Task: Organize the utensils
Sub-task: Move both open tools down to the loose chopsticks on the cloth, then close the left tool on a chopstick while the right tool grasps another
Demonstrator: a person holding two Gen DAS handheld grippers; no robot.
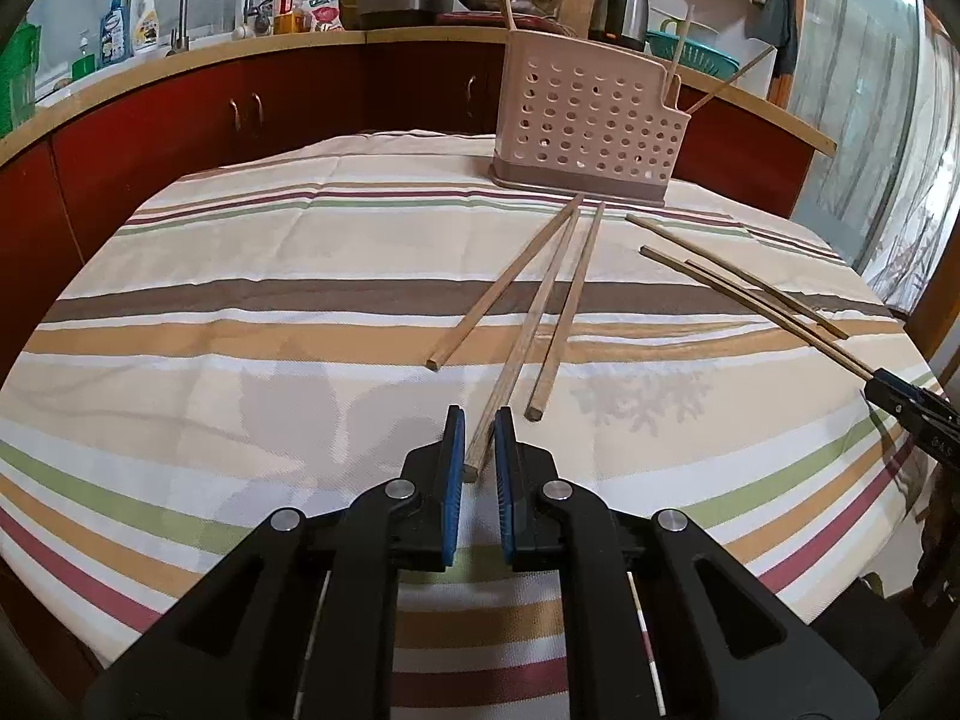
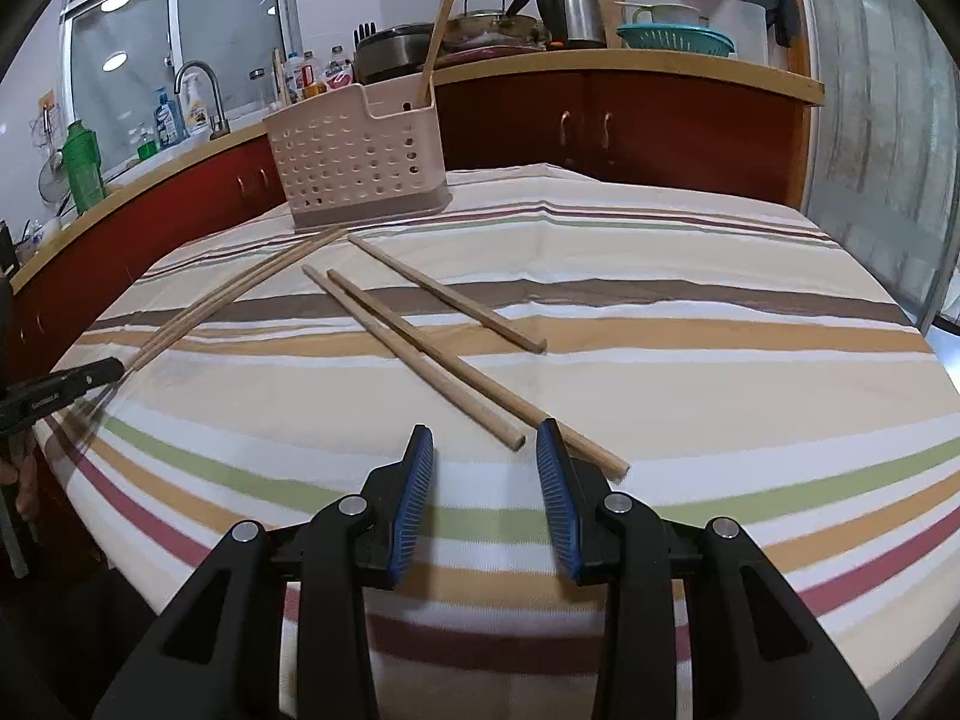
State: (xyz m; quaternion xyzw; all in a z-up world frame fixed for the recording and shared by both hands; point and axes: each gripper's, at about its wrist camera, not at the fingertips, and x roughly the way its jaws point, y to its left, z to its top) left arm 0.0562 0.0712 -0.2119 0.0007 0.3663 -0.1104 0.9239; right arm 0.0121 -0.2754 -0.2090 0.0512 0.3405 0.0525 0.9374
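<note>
Left gripper (image 1: 479, 441): held low and level, jaws narrowed to a slim gap, blue pads (image 1: 456, 468) facing inward. Right gripper (image 2: 485, 462): held low, pointing forward, jaws spread wide apart, blue pads (image 2: 414, 498) angled outward.

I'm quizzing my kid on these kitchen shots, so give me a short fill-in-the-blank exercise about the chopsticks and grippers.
1. The left gripper has a single ____ between its pads.
2. The right gripper has its jaws ____.
3. The perforated holder stands on a ____ tablecloth.

Missing words: chopstick; open; striped
</note>
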